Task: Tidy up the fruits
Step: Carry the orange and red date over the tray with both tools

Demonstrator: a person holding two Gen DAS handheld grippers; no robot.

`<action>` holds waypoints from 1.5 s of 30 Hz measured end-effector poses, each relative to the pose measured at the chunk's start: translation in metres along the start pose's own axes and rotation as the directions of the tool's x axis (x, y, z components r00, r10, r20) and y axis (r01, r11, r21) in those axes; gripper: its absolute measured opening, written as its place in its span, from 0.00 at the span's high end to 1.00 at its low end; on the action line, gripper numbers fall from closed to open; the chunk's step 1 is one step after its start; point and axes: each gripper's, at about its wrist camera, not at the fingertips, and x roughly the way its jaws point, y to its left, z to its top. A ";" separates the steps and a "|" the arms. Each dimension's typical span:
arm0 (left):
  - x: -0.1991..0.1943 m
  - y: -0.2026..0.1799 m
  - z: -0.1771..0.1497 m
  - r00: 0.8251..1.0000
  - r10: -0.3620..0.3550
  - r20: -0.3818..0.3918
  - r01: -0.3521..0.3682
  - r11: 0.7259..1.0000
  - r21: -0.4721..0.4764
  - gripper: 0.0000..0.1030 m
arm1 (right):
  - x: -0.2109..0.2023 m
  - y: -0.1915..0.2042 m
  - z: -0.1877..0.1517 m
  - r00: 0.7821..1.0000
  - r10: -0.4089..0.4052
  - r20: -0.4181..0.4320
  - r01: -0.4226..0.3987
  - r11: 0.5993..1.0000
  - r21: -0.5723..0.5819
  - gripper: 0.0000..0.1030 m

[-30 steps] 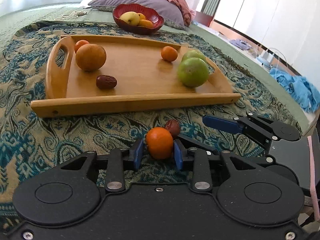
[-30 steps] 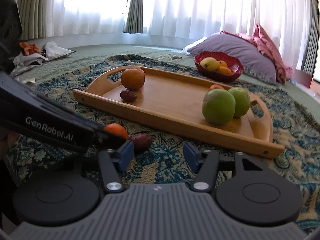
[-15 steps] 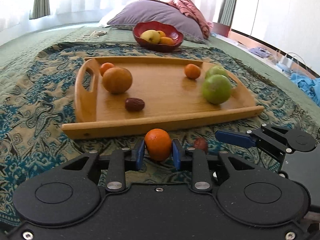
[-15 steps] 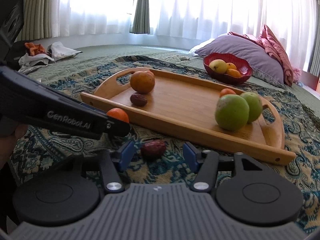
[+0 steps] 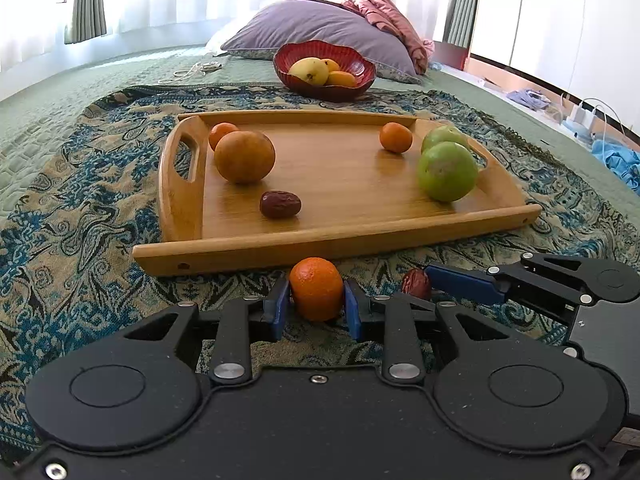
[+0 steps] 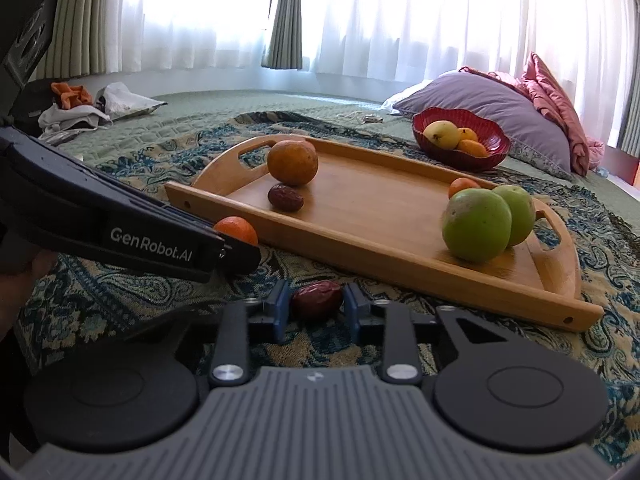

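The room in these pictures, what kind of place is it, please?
Most likely a bedroom in a home. The fruit tray sits on a patterned throw spread over a quilted green bed cover, with a purple pillow behind and curtained windows.

A purple pillow [image 5: 320, 28] sits upper centre, a pink cushion [image 5: 384, 8] behind it — blue cloth [image 5: 618, 160] at the right edge, patterned blanket [image 5: 80, 220] at lower left.
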 end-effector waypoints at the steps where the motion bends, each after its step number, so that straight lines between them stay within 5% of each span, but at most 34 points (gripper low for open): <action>1: 0.000 0.000 0.000 1.000 0.000 0.001 0.000 1.000 0.000 0.73 | -0.001 -0.001 0.000 1.000 0.000 0.004 0.000 1.000 0.002 0.67; 16: -0.004 -0.006 0.020 0.999 0.002 0.050 -0.002 1.000 0.004 0.73 | -0.012 -0.015 0.015 0.996 -0.057 0.064 0.054 0.997 0.051 0.67; 28: 0.011 -0.012 0.067 0.994 -0.017 0.107 0.019 1.000 -0.013 0.73 | 0.000 -0.048 0.048 0.986 -0.137 0.097 0.129 0.988 0.084 0.67; 45: 0.066 0.002 0.114 0.998 0.052 0.046 -0.048 0.995 -0.086 0.73 | 0.041 -0.090 0.087 0.989 -0.146 0.010 0.142 0.974 0.177 0.67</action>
